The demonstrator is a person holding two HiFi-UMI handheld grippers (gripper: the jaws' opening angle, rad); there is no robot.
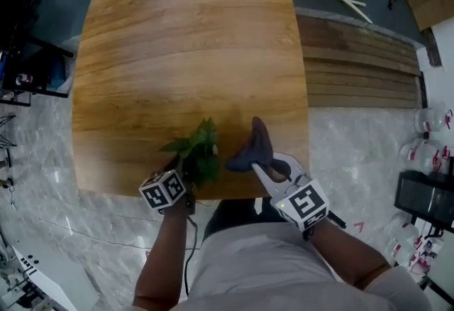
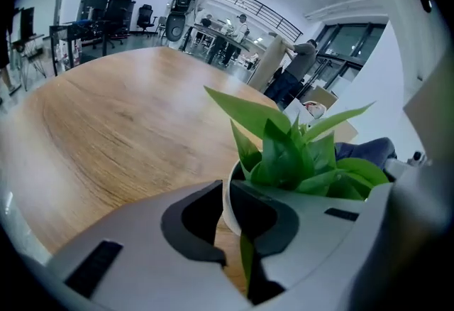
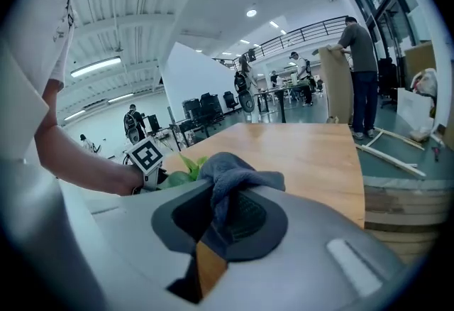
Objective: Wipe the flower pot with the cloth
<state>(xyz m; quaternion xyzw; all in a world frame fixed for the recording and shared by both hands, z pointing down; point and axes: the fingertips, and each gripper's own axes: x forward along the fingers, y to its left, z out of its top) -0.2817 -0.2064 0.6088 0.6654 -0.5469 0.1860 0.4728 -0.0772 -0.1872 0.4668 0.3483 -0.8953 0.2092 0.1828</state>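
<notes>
Grey-blue cloth (image 1: 255,146) looks soft, limp and light, drooping from wherever it is pinched. A bunched fold is the place to hold it, and the right claw (image 1: 261,169) is pressed onto just such a fold. White pot (image 2: 227,209) seems light, stiff and smooth, probably slippery and chippable. Its rim is the natural handle, and the left claw (image 2: 226,187) nips that rim, with the plant (image 2: 298,153) just beyond. The pot is at the table's (image 1: 177,40) six o'clock edge, and the cloth hangs near it, at its three o'clock.

White leafy flower pot (image 2: 227,205), dark grey cloth (image 1: 254,147) bunched just beside
</notes>
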